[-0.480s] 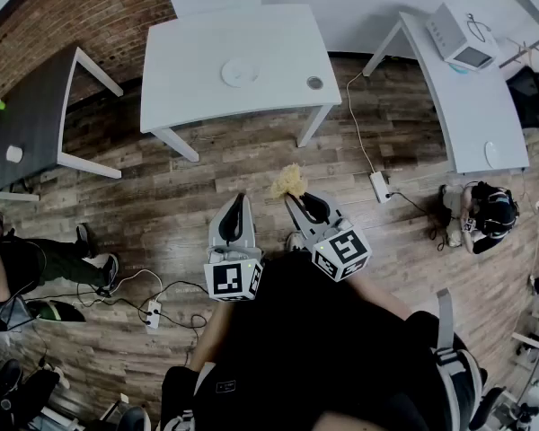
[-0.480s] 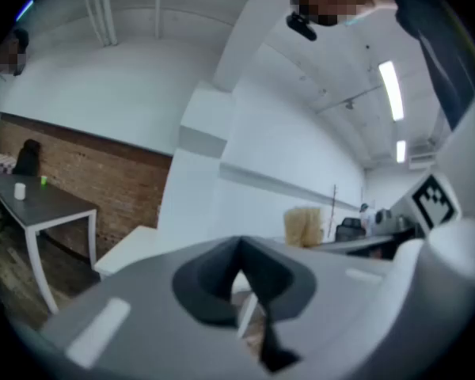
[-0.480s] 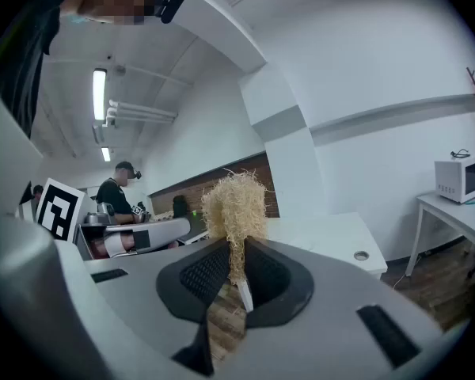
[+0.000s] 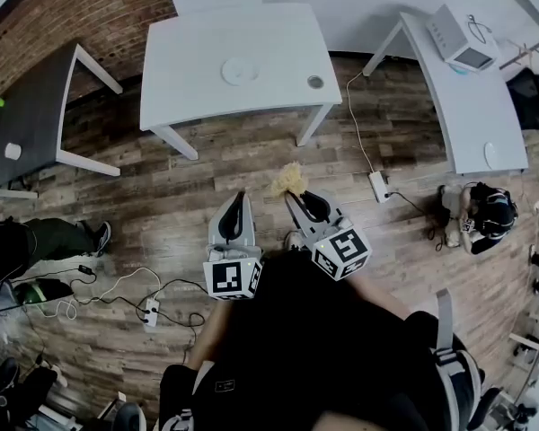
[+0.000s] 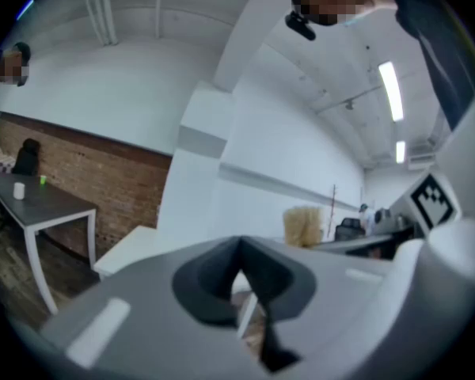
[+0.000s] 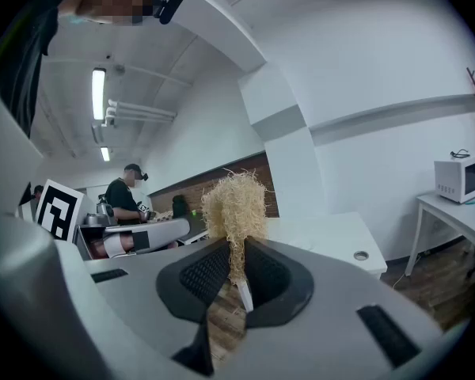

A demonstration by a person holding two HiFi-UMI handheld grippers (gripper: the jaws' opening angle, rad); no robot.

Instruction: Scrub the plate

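Round white plate (image 4: 240, 71) lay on the white desk (image 4: 189, 61), well apart from both tongs. Over the wooden floor (image 4: 207, 164), the right tongs (image 4: 292, 197) pinched a straw-coloured fibre scrubber (image 4: 289, 180); the left tongs (image 4: 240, 197) were pressed together, empty.

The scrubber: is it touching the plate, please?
Apart: head view shows the scrubber in the right tongs over floorboards, well short of the plate.

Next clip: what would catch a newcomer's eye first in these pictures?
The straw-coloured scrubber stands out, pinched in the right gripper and held over the wood floor. Ahead, a white plate lies near the middle of the white table. The left gripper is shut on nothing.
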